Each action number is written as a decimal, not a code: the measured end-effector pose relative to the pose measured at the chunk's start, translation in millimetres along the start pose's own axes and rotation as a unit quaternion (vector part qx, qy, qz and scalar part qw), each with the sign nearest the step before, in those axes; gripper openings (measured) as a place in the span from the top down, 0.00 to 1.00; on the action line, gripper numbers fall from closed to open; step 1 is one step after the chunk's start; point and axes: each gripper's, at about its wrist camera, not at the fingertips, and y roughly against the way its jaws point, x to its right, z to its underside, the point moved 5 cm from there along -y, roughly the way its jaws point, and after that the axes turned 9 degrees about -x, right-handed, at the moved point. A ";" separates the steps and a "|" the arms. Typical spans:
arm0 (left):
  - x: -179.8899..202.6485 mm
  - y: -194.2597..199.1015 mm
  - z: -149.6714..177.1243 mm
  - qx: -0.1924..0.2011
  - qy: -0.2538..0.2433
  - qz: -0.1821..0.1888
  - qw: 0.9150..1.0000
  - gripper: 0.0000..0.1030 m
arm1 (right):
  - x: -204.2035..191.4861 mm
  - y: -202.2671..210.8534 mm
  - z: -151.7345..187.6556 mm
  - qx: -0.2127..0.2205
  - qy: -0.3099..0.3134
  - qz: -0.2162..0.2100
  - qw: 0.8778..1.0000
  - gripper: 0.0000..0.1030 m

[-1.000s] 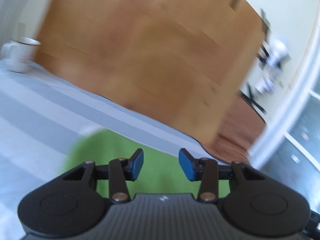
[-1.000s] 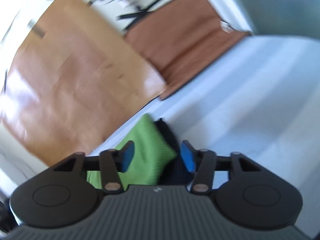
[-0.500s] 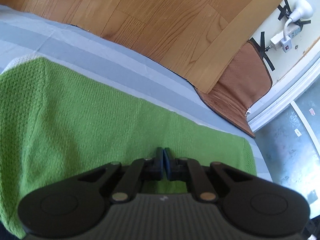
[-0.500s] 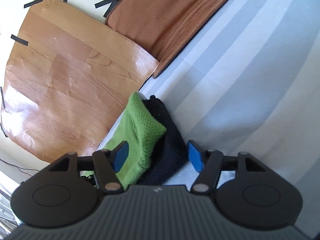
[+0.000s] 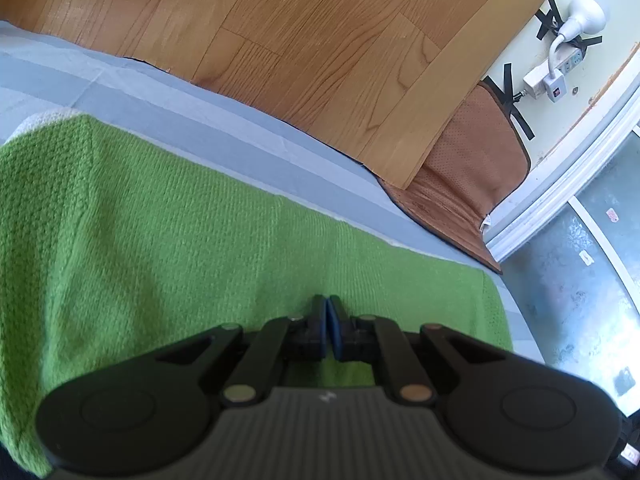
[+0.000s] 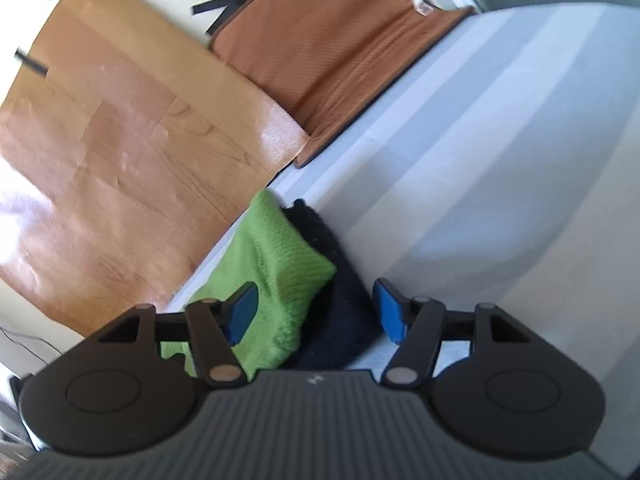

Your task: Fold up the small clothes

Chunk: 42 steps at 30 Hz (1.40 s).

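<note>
A green knitted garment (image 5: 168, 240) lies spread on the grey striped cloth (image 5: 120, 84) in the left wrist view. My left gripper (image 5: 327, 326) is shut, its blue pads pressed together right over the green knit; whether cloth is pinched between them is hidden. In the right wrist view the green garment (image 6: 276, 256) lies folded over a dark navy piece (image 6: 340, 316). My right gripper (image 6: 316, 314) is open, its blue pads either side of the green and navy edge, just above it.
The striped cloth (image 6: 480, 160) ends at a wood-pattern floor (image 5: 320, 40) with a brown mat (image 5: 472, 176) beside it. A power strip and white lamp (image 5: 568, 40) lie by the wall. A white door frame (image 5: 560, 192) runs at the right.
My left gripper shut a second ago over the green garment and has stayed shut, moving little since. My right gripper stays open and has shifted slightly over the garment's edge.
</note>
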 end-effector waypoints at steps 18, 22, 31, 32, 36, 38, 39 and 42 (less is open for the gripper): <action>-47.3 146.1 -20.7 0.159 0.053 -0.021 0.986 0.73 | -215.0 -23.8 58.5 -0.046 0.315 -0.091 0.944 0.73; -97.9 194.2 -15.9 0.197 0.098 -0.073 0.973 0.71 | -254.8 -72.0 120.7 -0.126 0.394 -0.107 0.904 0.73; -106.3 181.1 -14.7 0.173 0.106 -0.053 0.978 0.70 | -249.1 -96.7 141.3 -0.205 0.445 -0.160 0.857 0.49; -100.0 177.1 -13.9 0.170 0.098 -0.050 0.979 0.70 | -243.5 -85.8 130.0 -0.200 0.438 -0.168 0.860 0.49; -75.3 172.5 -7.5 0.173 0.062 -0.045 0.982 0.71 | -226.5 -52.5 63.5 -0.142 0.381 -0.184 0.895 0.58; -65.0 171.6 -7.2 0.177 0.049 -0.045 0.982 0.71 | -223.6 -55.6 37.0 -0.118 0.371 -0.154 0.908 0.64; -60.7 170.6 -8.2 0.178 0.044 -0.042 0.982 0.72 | -226.1 -65.5 27.8 -0.118 0.374 -0.135 0.910 0.68; -46.5 163.1 -20.2 0.168 0.025 -0.039 0.985 0.82 | -231.7 -103.9 18.9 -0.159 0.370 -0.100 0.910 0.78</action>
